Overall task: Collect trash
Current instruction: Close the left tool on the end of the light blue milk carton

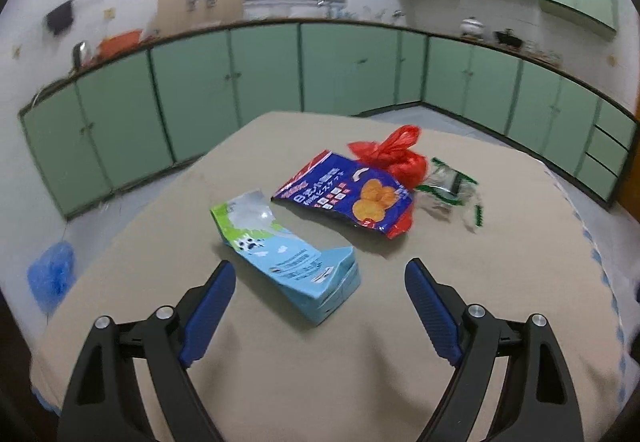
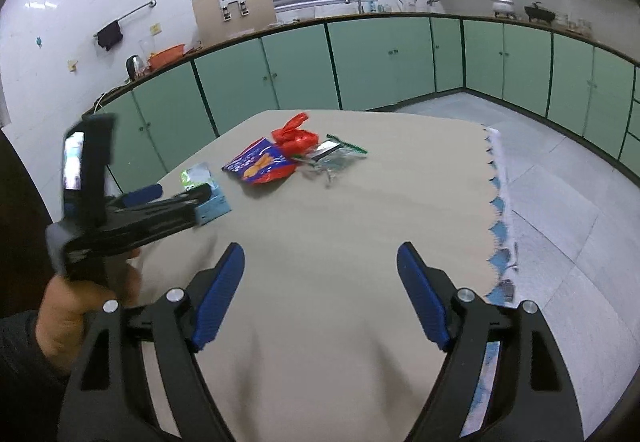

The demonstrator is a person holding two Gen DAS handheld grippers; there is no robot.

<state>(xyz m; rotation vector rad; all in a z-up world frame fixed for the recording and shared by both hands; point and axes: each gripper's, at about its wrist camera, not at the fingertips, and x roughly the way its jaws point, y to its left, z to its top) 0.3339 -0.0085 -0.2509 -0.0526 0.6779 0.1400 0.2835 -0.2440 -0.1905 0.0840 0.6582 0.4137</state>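
Note:
A crushed light-blue milk carton [image 1: 286,256] lies on the beige tablecloth [image 1: 320,362] just ahead of my left gripper [image 1: 320,268], which stands open with the carton's near end between its fingertips, untouched. Behind it lie a blue and red biscuit bag [image 1: 348,194], a knotted red plastic bag [image 1: 394,154] and a clear green-edged wrapper [image 1: 452,190]. My right gripper [image 2: 320,250] is open over bare cloth. From its view the trash sits further back: carton [image 2: 208,194], biscuit bag [image 2: 262,162], red bag [image 2: 296,136], wrapper [image 2: 340,156]. The left gripper [image 2: 176,194] shows at the left, held by a hand [image 2: 76,306].
The table's scalloped right edge [image 2: 496,202] drops to a tiled floor [image 2: 560,162]. Green cabinets [image 1: 340,66] line the back and right walls. A blue bag [image 1: 52,274] lies on the floor at the left.

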